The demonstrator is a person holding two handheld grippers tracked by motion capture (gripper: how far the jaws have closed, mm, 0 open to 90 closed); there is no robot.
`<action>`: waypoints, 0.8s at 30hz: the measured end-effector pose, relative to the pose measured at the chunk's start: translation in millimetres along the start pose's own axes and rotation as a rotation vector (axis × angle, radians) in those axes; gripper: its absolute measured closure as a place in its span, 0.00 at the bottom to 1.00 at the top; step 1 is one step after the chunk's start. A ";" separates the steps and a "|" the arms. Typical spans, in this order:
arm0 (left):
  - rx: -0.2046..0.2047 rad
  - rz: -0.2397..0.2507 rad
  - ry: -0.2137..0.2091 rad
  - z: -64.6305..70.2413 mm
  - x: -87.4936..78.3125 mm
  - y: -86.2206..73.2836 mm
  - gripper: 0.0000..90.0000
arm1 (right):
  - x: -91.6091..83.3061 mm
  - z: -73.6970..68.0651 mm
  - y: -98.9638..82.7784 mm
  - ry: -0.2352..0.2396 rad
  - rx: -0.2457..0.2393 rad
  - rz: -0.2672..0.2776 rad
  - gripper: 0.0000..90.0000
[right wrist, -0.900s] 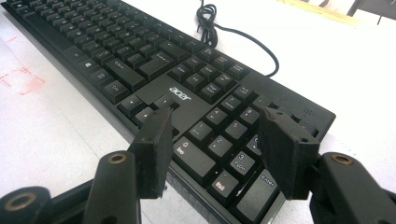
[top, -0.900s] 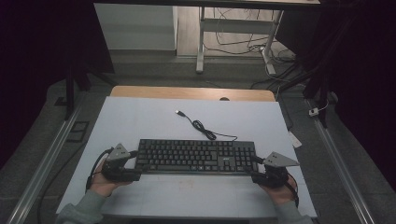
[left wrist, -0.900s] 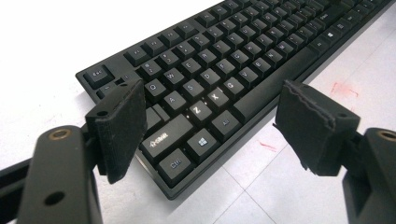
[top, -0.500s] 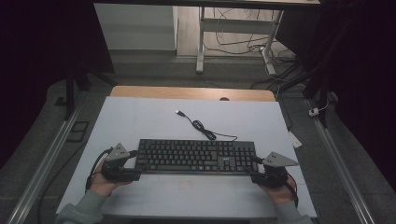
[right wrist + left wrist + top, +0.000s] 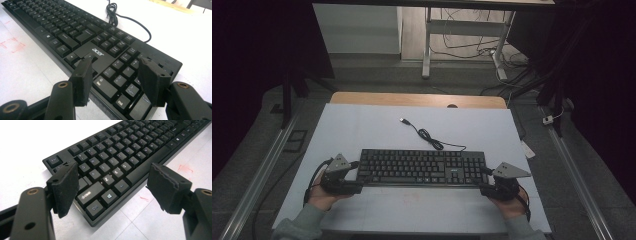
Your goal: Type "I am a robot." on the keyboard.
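Black keyboard [image 5: 422, 167] lay flat near table's [image 5: 362, 125] front edge, cable [image 5: 427, 135] trailing toward back. Left tongs [image 5: 112, 182] gaped over its left end, right tongs [image 5: 113, 75] gaped over right end. Neither clamped; grasp and lift apparently still ahead.

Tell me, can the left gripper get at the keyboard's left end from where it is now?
Probably yes: the left gripper has open jaws straddling the near-left corner of the keyboard, with nothing between them.

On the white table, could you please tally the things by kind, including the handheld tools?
Black full-size keyboard, with black USB cable: 1
Black handheld two-jaw grippers: 2, left, right
Total: 3
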State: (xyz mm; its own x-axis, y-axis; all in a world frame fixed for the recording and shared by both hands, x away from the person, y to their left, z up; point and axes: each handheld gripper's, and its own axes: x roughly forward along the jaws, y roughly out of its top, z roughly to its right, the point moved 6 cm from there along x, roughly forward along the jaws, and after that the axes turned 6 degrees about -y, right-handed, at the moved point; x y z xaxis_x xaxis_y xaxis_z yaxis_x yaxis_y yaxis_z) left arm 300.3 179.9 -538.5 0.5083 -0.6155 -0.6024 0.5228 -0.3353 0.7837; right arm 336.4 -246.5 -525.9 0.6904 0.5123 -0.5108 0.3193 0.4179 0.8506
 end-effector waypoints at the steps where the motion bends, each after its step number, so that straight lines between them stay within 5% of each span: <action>1: 0.000 0.000 0.000 0.0 0.2 -0.1 0.28 | 0.0 0.0 0.0 0.000 0.000 0.000 0.51; 24: 0.003 -0.008 0.000 0.8 2.2 -2.6 0.29 | 19.2 -21.5 22.9 0.053 0.012 0.013 0.53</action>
State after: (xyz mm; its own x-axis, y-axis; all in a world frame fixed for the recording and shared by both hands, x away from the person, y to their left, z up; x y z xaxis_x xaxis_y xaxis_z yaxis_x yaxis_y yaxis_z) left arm 299.5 178.8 -541.8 0.5045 -0.6125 -0.6085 0.5246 -0.3423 0.7795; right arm 343.0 -210.9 -519.0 0.6593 0.5568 -0.5053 0.3183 0.4022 0.8585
